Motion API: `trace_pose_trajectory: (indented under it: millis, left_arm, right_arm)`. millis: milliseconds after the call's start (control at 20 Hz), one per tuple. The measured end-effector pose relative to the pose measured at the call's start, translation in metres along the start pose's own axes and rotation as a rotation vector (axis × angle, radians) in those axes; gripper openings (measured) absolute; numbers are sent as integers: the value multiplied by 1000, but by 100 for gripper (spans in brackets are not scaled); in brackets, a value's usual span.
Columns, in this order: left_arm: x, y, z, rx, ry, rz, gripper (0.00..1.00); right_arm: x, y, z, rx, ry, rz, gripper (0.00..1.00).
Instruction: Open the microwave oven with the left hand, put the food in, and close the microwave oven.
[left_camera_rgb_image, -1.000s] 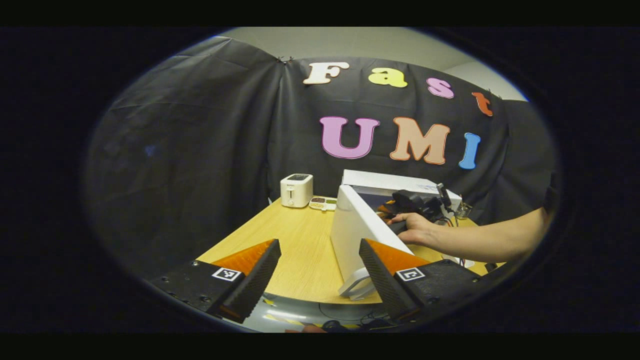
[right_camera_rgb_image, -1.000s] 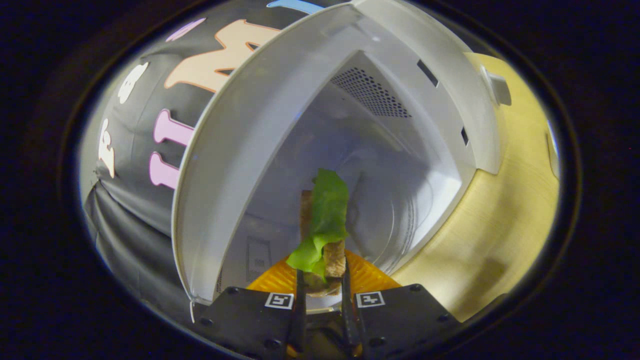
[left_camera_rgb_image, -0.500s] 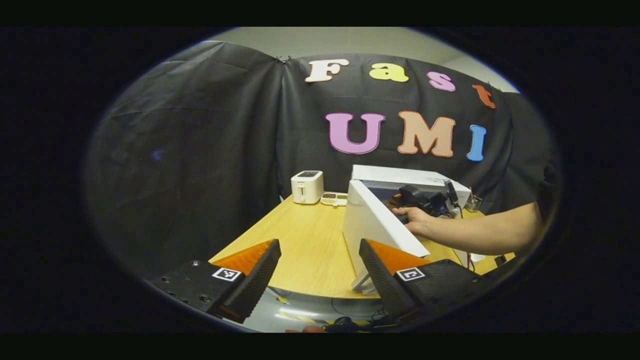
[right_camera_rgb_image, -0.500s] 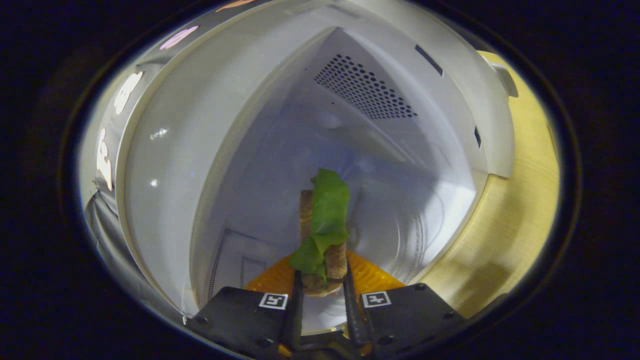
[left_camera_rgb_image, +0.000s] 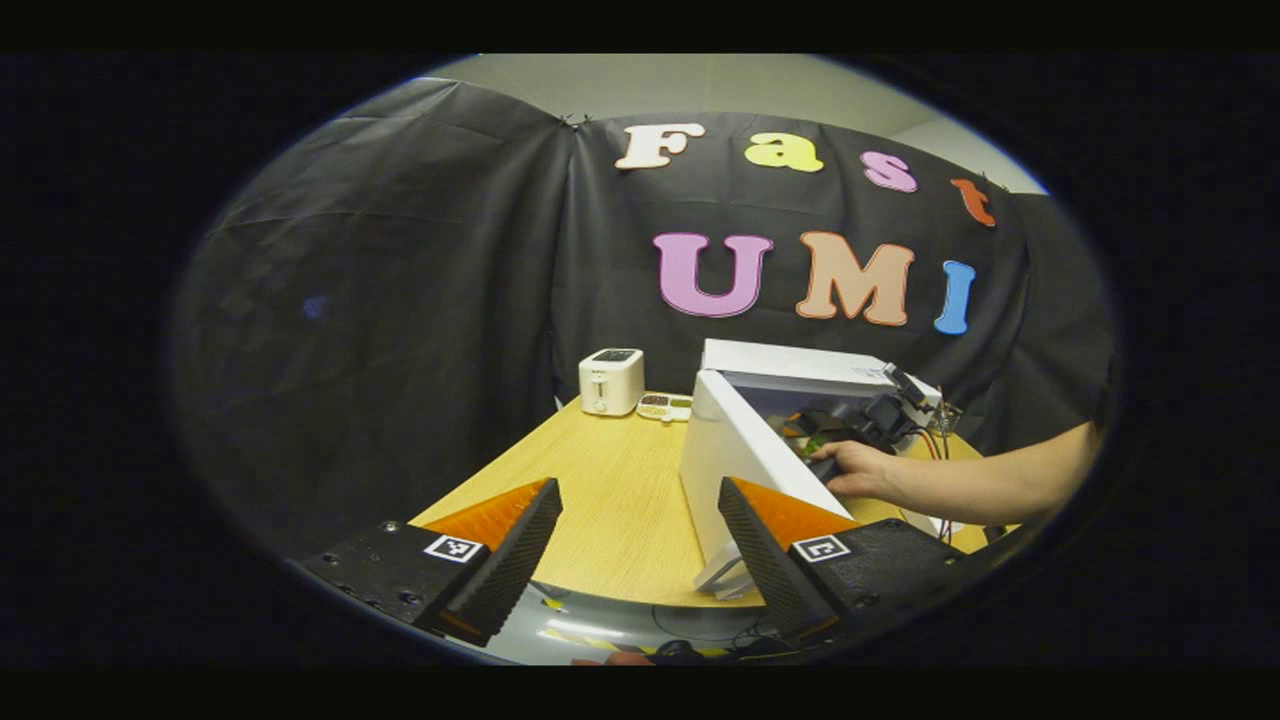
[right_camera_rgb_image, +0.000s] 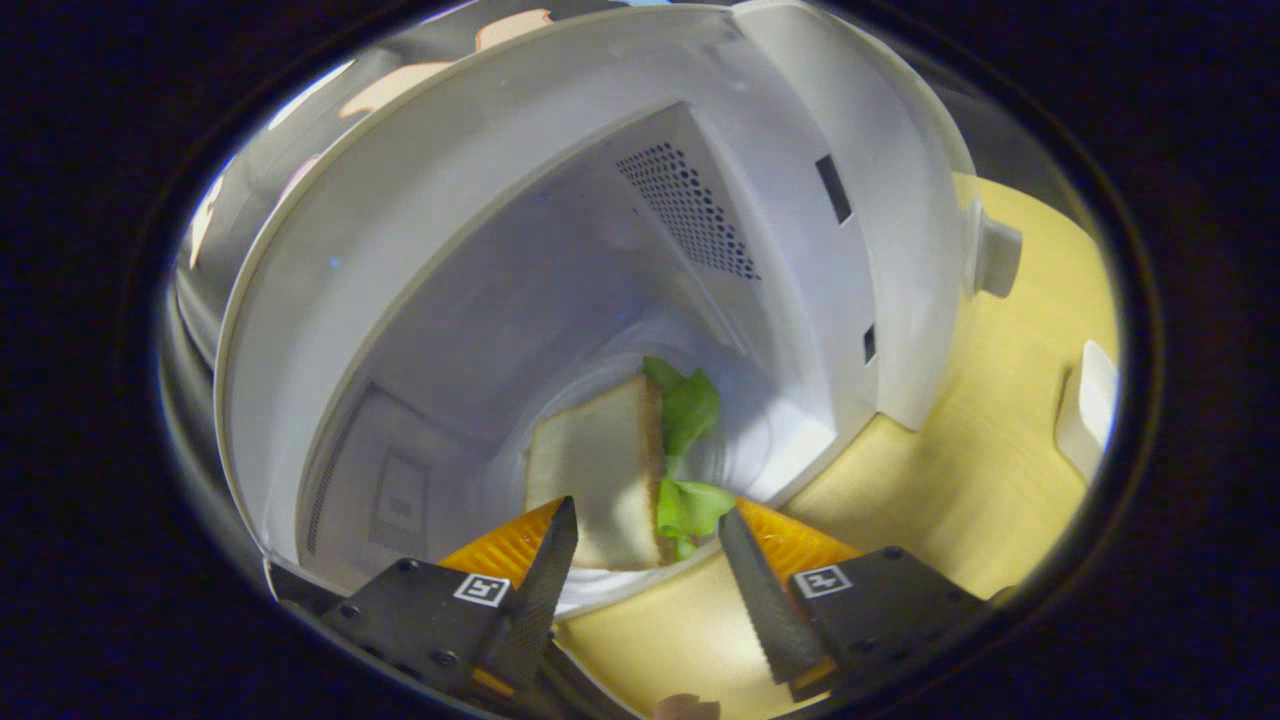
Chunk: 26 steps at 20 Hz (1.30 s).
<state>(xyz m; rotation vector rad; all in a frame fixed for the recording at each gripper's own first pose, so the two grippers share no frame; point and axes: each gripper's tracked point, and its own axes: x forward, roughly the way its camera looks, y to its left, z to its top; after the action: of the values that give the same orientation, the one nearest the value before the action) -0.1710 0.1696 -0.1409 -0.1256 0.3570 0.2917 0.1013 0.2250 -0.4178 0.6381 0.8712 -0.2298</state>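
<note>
Left gripper (left_camera_rgb_image: 640, 545) hangs with fingers spread wide over the worktop (left_camera_rgb_image: 600, 500) edge. The microwave (left_camera_rgb_image: 790, 400) door (left_camera_rgb_image: 745, 470) stands open, a hand (left_camera_rgb_image: 865, 470) at its mouth. A toaster (left_camera_rgb_image: 611, 381) sits behind.

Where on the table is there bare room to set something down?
The widest free patch is the wooden table between the toaster and the open microwave door. More bare wood lies before the microwave opening. It is crowded inside: the sandwich lies there.
</note>
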Motion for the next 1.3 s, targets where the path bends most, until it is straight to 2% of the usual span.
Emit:
trace_pose_trajectory:
  millis: [200,250,400,450,500,550,600,700,900,1050,1150,1200,1300]
  left_arm:
    - [6,-1,0,4,-1,-14,95]
    - [9,1,0,9,1,-11,95]
    - [14,7,6,19,-18,1,97]
    - [15,9,5,29,-21,4,94]
    - [17,12,5,41,-22,7,97]
    - [20,15,4,51,-20,9,94]
    - [22,19,4,56,-20,14,96]
    - [25,21,3,51,-21,13,94]
    - [32,28,-3,57,-16,11,97]
    - [39,23,-7,54,-22,-21,95]
    - [41,22,-26,78,30,-48,95]
    - [45,22,-30,86,36,-54,98]
    - [48,18,-39,87,58,-80,97]
  right_arm:
    - [-19,-15,4,-109,-2,30,81]
    - [-23,-16,3,-138,0,46,92]
    - [-44,-23,1,-242,-6,98,92]
    - [-54,-27,0,-287,-13,117,92]
    - [-64,-29,2,-330,-28,140,92]
    - [-74,-31,7,-375,-48,166,92]
    - [-85,-31,15,-420,-82,191,92]
    - [-104,-32,36,-524,-170,230,92]
    - [-153,-20,95,-721,-395,280,91]
    - [-197,-5,145,-811,-576,299,92]
    - [-227,3,172,-863,-664,302,92]
    - [-242,6,184,-879,-700,302,82]
    - [-270,12,208,-895,-776,299,89]
